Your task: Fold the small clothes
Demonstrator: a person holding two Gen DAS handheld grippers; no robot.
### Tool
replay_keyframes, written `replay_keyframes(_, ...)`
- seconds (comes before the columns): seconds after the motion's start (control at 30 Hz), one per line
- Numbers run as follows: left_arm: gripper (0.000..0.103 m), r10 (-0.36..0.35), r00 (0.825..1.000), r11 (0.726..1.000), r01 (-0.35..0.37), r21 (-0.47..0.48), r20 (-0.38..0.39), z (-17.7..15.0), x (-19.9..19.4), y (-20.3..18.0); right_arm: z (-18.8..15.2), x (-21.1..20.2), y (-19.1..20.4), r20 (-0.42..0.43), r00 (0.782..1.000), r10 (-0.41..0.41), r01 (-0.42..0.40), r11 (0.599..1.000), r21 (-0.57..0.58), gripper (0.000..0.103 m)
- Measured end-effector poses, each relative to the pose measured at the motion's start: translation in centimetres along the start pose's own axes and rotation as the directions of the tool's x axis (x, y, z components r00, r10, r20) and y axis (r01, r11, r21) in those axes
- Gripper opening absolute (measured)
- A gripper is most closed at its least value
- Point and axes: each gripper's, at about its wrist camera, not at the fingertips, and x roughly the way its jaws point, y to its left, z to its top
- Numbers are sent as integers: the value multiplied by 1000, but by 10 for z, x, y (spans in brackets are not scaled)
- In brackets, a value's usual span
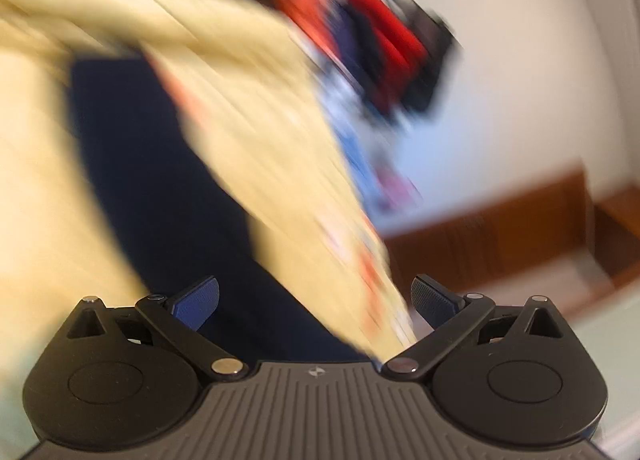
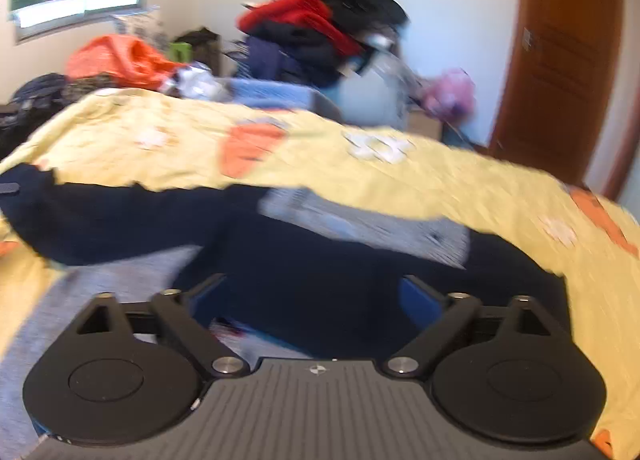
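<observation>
Right gripper (image 2: 316,296) sits with its jaws spread wide, blue pads (image 2: 416,300) well apart and pressing on nothing, and the navy garment (image 2: 304,272) lies directly beneath and between them, loose on the yellow bedspread (image 2: 400,180). That navy piece stretches from nine o'clock across to about three o'clock in the right wrist view, with grey panels (image 2: 360,216) showing at its middle and at seven o'clock. Up at twelve o'clock, a heap of red, black and dark clothes (image 2: 320,32) is piled high, an orange bundle (image 2: 120,58) at ten o'clock, a brown door (image 2: 560,60) at two o'clock. Over on the left wrist view everything is heavily smeared: the left gripper (image 1: 316,300) also has its jaws held wide apart with nothing gripped, navy cloth (image 1: 160,188) running from ten o'clock down to the centre, yellow bedding (image 1: 260,132) streaking across it.
</observation>
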Motion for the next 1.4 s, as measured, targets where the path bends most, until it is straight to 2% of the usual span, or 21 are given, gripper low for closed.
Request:
replay_keyframes(0.1,103,49,995,996,-42,-78,92,36,-25,35,6,-2,32,7,999,49,-49,997,-66,99)
replay_keyframes(0.13,103,61,993,995,-52,-86,104,44,-27,41,8,-2,43,7,998,55,-54,994,-93,101)
replay_keyframes(0.2,103,82,993,992,-74,-105,80,56,-22,49,12,-1,63,6,998,62,-61,989,-137,101)
replay_keyframes(0.27,103,143,984,983,-130,-127,103,63,-21,52,15,0,79,-3,997,78,-78,984,-159,101)
replay_keyframes(0.3,103,136,985,985,-123,-123,107,65,-19,53,16,1,86,-9,996,91,-91,982,-163,101)
replay_keyframes(0.37,103,108,993,989,-102,-103,55,71,-10,57,17,1,97,-7,993,116,-115,979,-167,101)
replay_keyframes(0.47,103,126,990,991,-123,-44,69,74,4,51,16,1,110,-4,991,133,-132,974,-183,101)
replay_keyframes(0.57,99,115,991,993,-113,-23,67,82,9,57,16,3,119,-12,988,153,-152,970,-187,101)
replay_keyframes(0.6,73,136,989,991,-135,-12,55,84,12,56,16,4,122,-16,988,157,-157,970,-188,101)
replay_keyframes(0.63,15,168,985,986,-167,-11,37,83,13,56,16,4,124,-24,987,160,-162,968,-189,101)
replay_keyframes(0.67,8,202,979,979,-201,-28,13,82,16,59,15,5,126,-27,986,164,-167,967,-193,101)
replay_keyframes(0.7,7,208,978,978,-207,-31,9,80,17,60,15,5,128,-25,987,159,-161,967,-197,101)
replay_keyframes(0.83,6,221,975,973,-222,58,28,68,9,50,15,2,127,-11,990,140,-140,973,-185,101)
replay_keyframes(0.9,6,218,975,966,-222,130,45,61,5,32,16,-2,123,-7,990,139,-138,976,-168,101)
replay_keyframes(1.03,6,192,980,929,-199,313,53,31,-1,-28,17,-10,109,-7,990,139,-138,979,-148,101)
replay_keyframes(1.23,6,184,983,803,-140,579,-18,-59,27,-107,18,-14,78,-7,991,130,-130,988,-88,98)
replay_keyframes(1.4,6,181,980,741,-81,666,-83,-130,62,-131,10,-12,60,-33,995,99,-101,992,-73,90)
